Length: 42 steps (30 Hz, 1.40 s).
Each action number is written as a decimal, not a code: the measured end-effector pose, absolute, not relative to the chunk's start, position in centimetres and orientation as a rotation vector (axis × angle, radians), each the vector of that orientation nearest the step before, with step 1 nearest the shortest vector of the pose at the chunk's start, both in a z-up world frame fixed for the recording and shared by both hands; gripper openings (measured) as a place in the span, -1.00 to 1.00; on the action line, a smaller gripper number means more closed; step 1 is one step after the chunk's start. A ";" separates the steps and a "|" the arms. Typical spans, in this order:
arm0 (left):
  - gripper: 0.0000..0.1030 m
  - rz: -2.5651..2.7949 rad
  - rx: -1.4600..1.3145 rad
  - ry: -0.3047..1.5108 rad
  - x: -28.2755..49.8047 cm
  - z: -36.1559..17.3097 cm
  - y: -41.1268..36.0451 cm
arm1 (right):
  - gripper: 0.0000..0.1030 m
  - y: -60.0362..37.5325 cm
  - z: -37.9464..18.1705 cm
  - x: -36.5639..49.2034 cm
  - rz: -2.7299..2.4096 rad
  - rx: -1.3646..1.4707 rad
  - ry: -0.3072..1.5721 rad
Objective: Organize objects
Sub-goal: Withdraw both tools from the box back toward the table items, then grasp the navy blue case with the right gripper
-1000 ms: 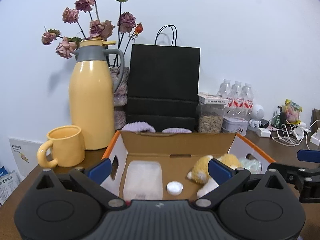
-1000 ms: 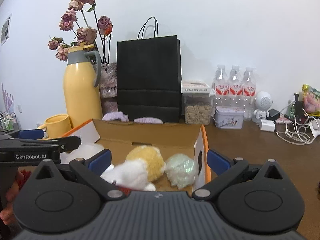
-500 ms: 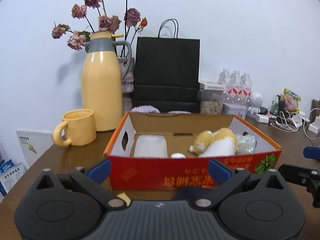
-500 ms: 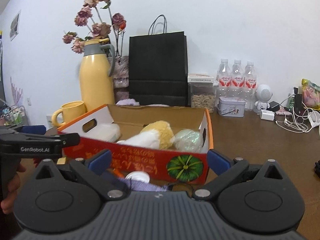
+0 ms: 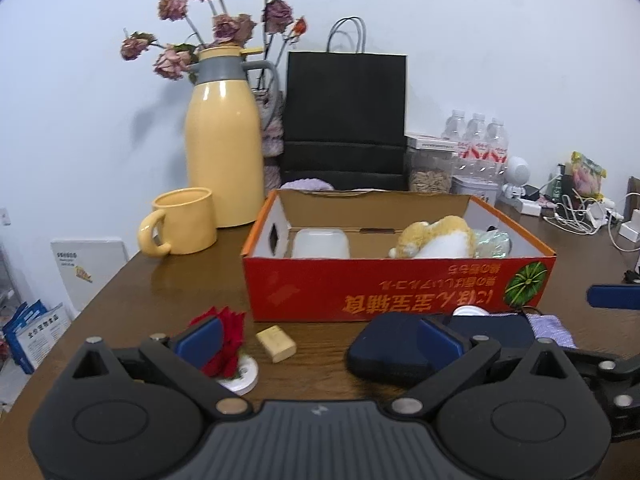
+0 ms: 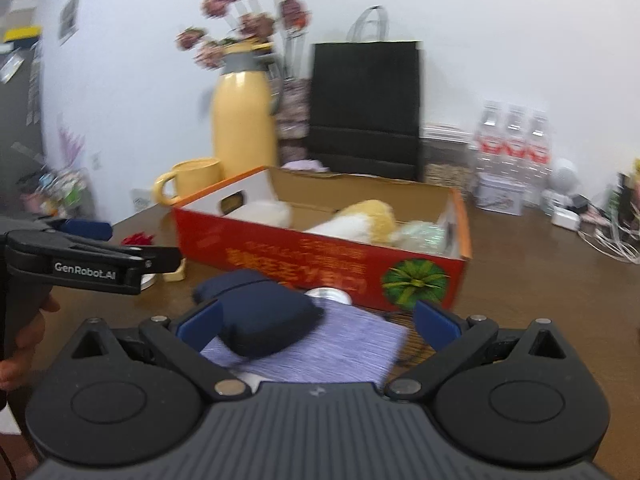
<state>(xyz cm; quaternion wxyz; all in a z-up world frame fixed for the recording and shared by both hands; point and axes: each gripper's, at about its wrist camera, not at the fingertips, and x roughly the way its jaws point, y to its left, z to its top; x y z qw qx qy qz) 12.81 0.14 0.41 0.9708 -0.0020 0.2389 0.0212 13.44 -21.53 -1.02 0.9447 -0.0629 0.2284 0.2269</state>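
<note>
While both my grippers are hanging unclenched, the navy pouch [image 6: 256, 312] is lying diagonally nearest my right gripper [image 6: 316, 326].

Bright even indoor light, soft shadows, fisheye-bent dark corners, left view sharp, right view motion-blurred

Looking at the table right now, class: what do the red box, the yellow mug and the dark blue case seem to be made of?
Red box: cardboard, probably; brown raw inner walls, printed outer face, folded flaps.
Yellow mug: likely glazed ceramic; smooth thick wall with soft shine, though enamel or plastic is possible.
Dark blue case: seemingly fabric-covered and padded; matt, rounded edges.
</note>
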 end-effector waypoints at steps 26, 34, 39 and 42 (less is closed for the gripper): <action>1.00 0.065 -0.035 0.526 12.3 -0.3 3.6 | 0.32 -16.6 -2.3 19.2 0.661 -0.229 0.663; 1.00 0.070 -0.028 0.520 12.0 0.0 3.5 | 0.56 -15.6 -3.2 20.4 0.683 -0.262 0.719; 1.00 0.084 -0.033 0.523 11.9 0.0 3.8 | 0.26 -15.9 -3.1 19.6 0.697 -0.256 0.683; 1.00 0.090 -0.048 0.523 12.0 0.1 3.8 | 0.24 -16.5 -2.6 18.5 0.688 -0.242 0.638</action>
